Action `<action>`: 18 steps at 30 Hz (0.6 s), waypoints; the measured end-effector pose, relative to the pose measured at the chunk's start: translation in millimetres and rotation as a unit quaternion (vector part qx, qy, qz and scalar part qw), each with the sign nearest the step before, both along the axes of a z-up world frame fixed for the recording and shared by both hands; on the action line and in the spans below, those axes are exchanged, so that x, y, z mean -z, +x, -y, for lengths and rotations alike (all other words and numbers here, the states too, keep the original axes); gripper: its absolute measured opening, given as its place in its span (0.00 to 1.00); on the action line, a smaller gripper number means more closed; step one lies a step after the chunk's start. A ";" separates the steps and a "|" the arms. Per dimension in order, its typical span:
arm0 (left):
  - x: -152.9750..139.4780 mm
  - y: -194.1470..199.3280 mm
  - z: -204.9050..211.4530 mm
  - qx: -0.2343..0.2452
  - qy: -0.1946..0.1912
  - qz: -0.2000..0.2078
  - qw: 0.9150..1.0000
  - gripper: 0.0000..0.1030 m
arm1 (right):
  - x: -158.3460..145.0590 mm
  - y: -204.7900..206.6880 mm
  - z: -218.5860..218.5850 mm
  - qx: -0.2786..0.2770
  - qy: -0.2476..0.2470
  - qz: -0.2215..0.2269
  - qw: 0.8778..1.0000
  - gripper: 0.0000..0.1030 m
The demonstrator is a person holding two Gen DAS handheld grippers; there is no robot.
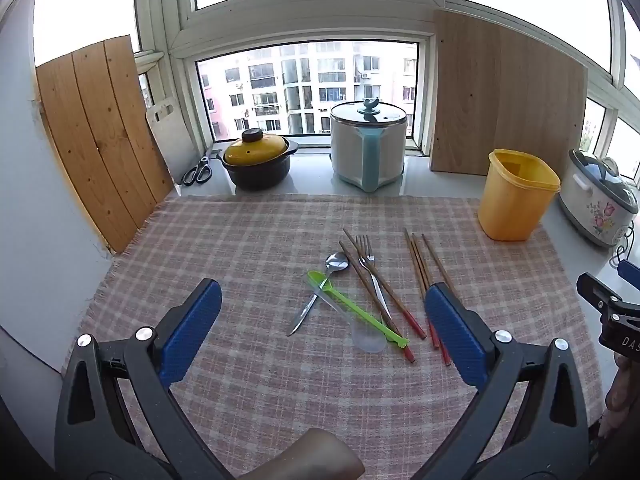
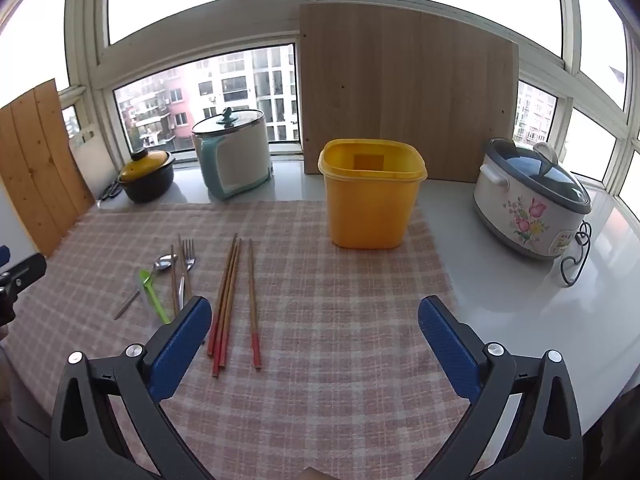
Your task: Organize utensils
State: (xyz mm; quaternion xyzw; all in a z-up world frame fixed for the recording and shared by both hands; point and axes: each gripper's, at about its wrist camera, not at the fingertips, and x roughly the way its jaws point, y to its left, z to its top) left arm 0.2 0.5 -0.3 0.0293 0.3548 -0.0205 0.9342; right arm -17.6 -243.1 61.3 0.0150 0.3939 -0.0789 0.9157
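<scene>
On the checked cloth (image 1: pixel 248 240) covering the worktop (image 2: pixel 500 280), the utensils lay loose: a metal spoon (image 1: pixel 337 262), fork (image 1: pixel 366 254), green plastic spoon (image 1: pixel 352 308) and red-tipped chopsticks (image 2: pixel 228 300). Beyond them stood a yellow container (image 2: pixel 374 196), upright. Both the left claw (image 1: pixel 324 320) and right claw (image 2: pixel 316 332) hung above the cloth, jaws apart, holding nothing.
</scene>
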 end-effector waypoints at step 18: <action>-2.4 -1.3 -4.6 -0.005 0.003 0.008 1.000 1.00 | 3.5 1.1 -2.7 -0.004 0.001 -0.004 1.000 0.99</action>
